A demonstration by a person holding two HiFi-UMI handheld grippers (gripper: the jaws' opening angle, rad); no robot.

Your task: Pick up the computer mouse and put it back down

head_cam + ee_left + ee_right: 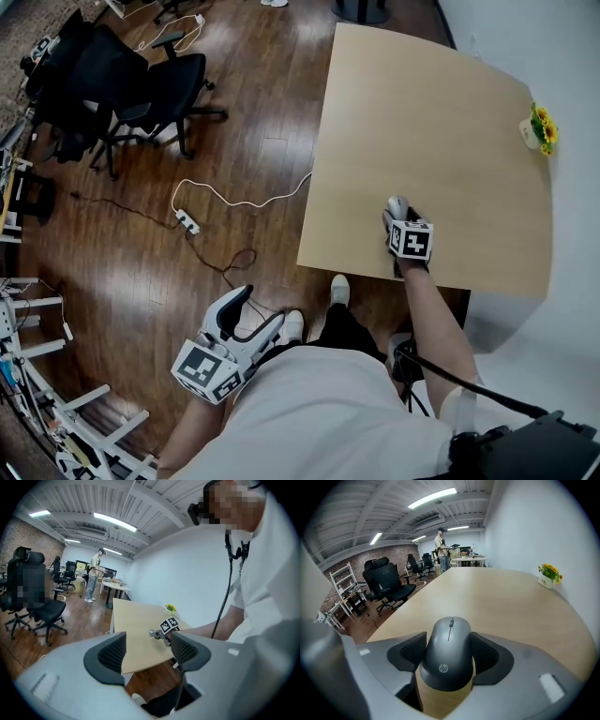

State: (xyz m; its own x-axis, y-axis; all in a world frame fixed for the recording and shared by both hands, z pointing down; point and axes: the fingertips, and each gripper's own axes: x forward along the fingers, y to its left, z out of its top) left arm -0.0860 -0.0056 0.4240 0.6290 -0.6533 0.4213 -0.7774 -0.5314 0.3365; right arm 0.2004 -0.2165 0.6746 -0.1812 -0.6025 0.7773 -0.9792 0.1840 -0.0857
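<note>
A dark grey computer mouse sits between my right gripper's two black pads, which press on both of its sides, over the light wooden table. In the head view that right gripper is near the table's front edge, and the mouse's nose pokes out past it. My left gripper hangs off the table, low at the person's left side above the floor. It is open, with nothing between its fingers. From there the right gripper and its marker cube show small and far off.
A small pot of yellow flowers stands at the table's far right edge. Black office chairs stand on the wood floor at the left. A white power strip and cable lie beside the table. A person stands far back.
</note>
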